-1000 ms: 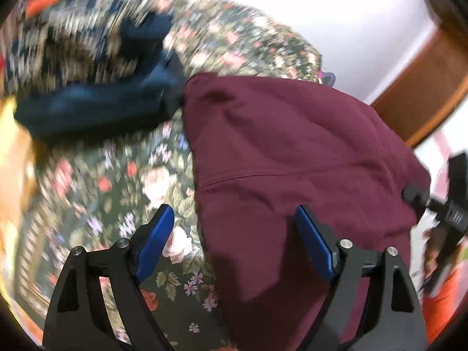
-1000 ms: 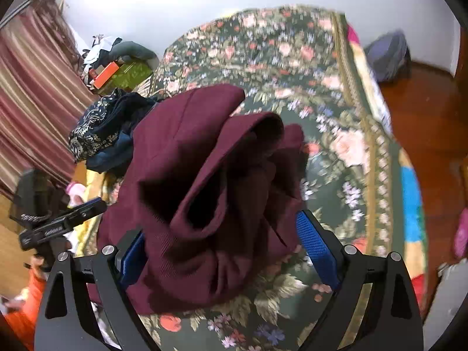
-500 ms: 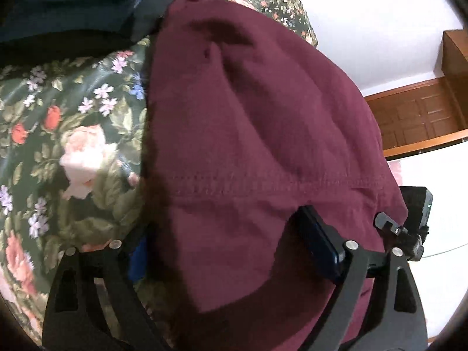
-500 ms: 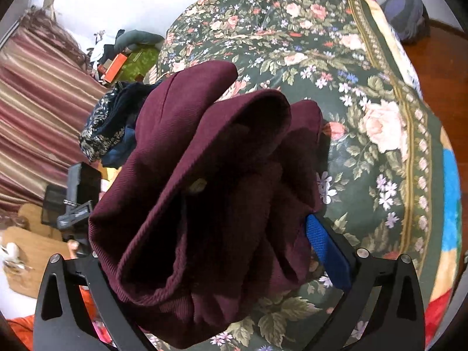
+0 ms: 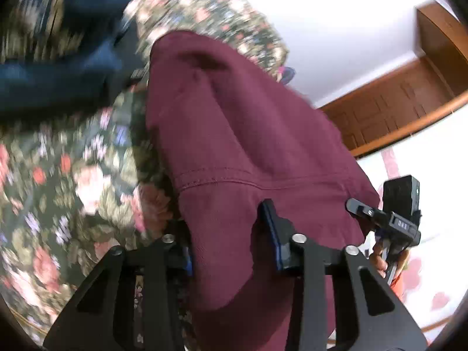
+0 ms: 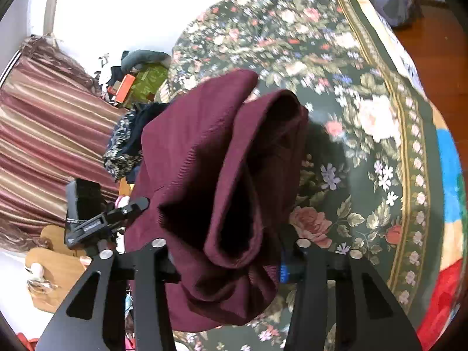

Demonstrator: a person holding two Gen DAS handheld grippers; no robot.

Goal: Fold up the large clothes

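Bed: covered by a floral spread (image 6: 365, 93)
Wall (image 5: 336, 29): white
Curtain (image 6: 44, 134): striped
Floor (image 6: 438, 23): wood

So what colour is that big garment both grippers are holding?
Dark maroon garment, plain, no print; clearest in the right wrist view.

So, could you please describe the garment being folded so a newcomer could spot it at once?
Start from the floral bedspread. Over it, the left gripper and right gripper hold a maroon garment. Unlike the navy clothes piled beside it, it is plain and wine-coloured.
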